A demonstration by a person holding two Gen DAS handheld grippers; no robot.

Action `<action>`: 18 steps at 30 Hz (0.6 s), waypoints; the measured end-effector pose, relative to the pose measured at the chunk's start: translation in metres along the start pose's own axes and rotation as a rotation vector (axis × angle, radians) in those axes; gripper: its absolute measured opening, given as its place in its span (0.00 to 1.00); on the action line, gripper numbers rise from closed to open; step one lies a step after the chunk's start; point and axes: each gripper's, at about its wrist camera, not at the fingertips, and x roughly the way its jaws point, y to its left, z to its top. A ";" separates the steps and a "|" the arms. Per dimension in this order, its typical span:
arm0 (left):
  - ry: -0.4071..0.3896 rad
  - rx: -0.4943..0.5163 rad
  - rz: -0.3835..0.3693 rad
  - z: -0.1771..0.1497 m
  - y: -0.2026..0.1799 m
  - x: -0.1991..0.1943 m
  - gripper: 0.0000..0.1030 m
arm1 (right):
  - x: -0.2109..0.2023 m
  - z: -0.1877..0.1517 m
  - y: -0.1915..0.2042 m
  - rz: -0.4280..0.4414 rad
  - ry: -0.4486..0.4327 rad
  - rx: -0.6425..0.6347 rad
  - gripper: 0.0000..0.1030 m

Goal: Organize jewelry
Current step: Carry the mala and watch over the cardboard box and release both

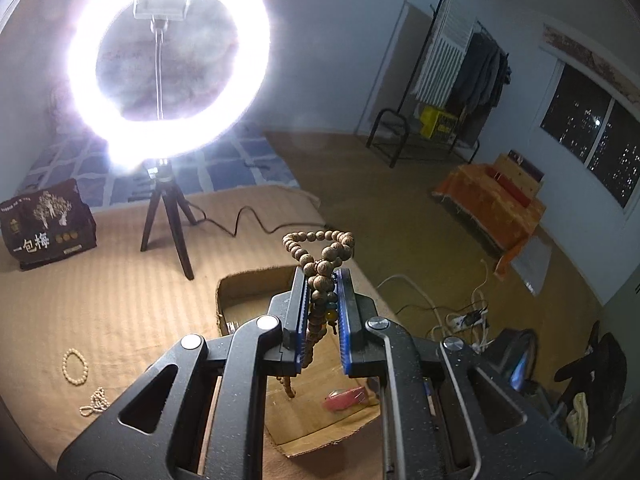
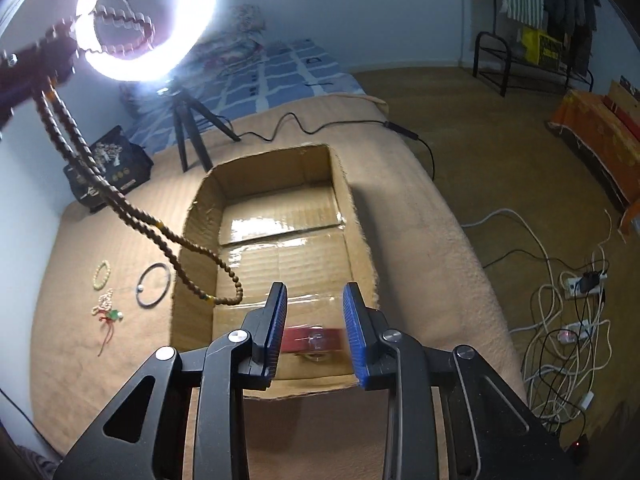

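Observation:
My left gripper [image 1: 323, 276] is shut on a long wooden bead necklace [image 1: 320, 264], held high above the open cardboard box [image 1: 256, 280]. The necklace's loops stick out past the fingertips and hang down between the fingers. In the right wrist view the same necklace [image 2: 160, 236] dangles from the upper left, its lower end hanging over the box [image 2: 280, 248]. My right gripper [image 2: 314, 294] is open and empty over the box's near end. A red item [image 2: 316, 338], blurred, lies in the box below it; it shows pink in the left wrist view [image 1: 344, 402].
On the tan blanket left of the box lie a pale bead bracelet [image 2: 102, 274], a black cord ring [image 2: 154, 284] and a white bead piece with red string [image 2: 106, 308]. A ring light on a tripod [image 2: 192, 136] and a dark bag [image 2: 108, 168] stand behind. Cables lie on the floor at right.

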 end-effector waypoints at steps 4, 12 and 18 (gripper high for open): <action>0.064 -0.006 0.006 -0.011 0.004 0.031 0.11 | 0.010 -0.001 -0.009 -0.005 0.028 0.028 0.26; 0.205 -0.004 0.056 -0.041 0.014 0.085 0.15 | 0.015 -0.004 -0.007 -0.014 0.046 0.016 0.26; 0.227 -0.019 0.082 -0.054 0.023 0.096 0.37 | 0.017 -0.006 -0.001 -0.016 0.058 -0.005 0.30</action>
